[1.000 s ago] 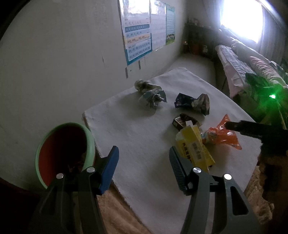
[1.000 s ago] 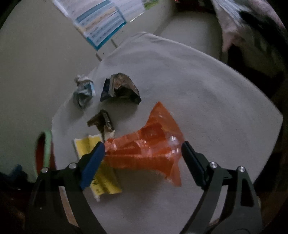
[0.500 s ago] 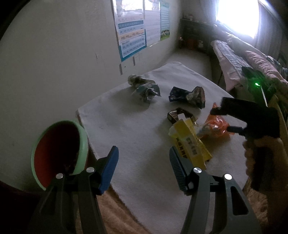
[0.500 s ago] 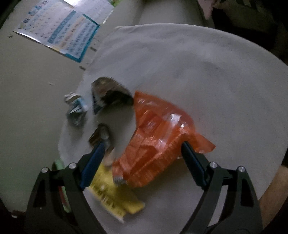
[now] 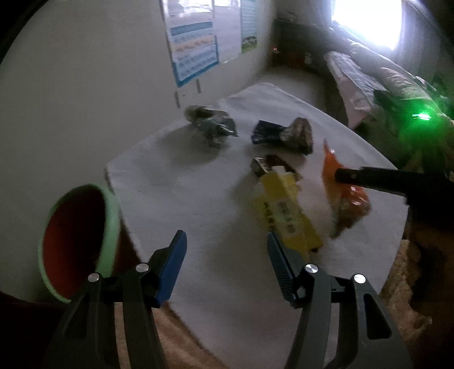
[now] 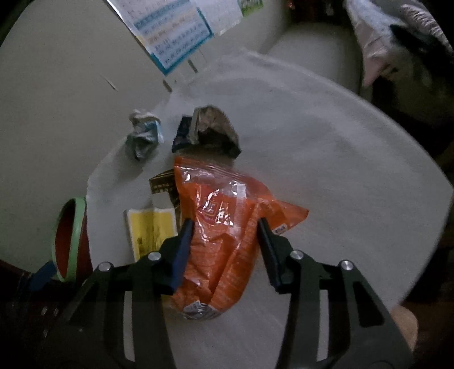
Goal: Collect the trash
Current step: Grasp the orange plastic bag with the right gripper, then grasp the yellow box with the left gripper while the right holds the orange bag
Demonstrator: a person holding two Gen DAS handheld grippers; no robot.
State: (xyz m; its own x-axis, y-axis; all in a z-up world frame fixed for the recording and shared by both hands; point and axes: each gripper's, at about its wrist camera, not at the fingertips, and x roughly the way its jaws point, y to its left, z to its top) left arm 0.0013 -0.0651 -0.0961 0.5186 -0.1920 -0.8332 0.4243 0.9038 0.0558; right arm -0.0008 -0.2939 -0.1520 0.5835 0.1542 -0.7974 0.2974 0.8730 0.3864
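From my left wrist, my left claw (image 5: 224, 266) is hanging spread and empty over the tabletop (image 5: 204, 198), bin (image 5: 110, 224) beside it. From my right wrist, my right claw (image 6: 224, 241) is closing around the orange wrapper (image 6: 224, 227); slick film could squirt out sideways.

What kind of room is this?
Probably a bedroom at home: a bed with bedding sits by the bright window, study posters hang on the wall, and a cloth-covered table holds snack wrappers.
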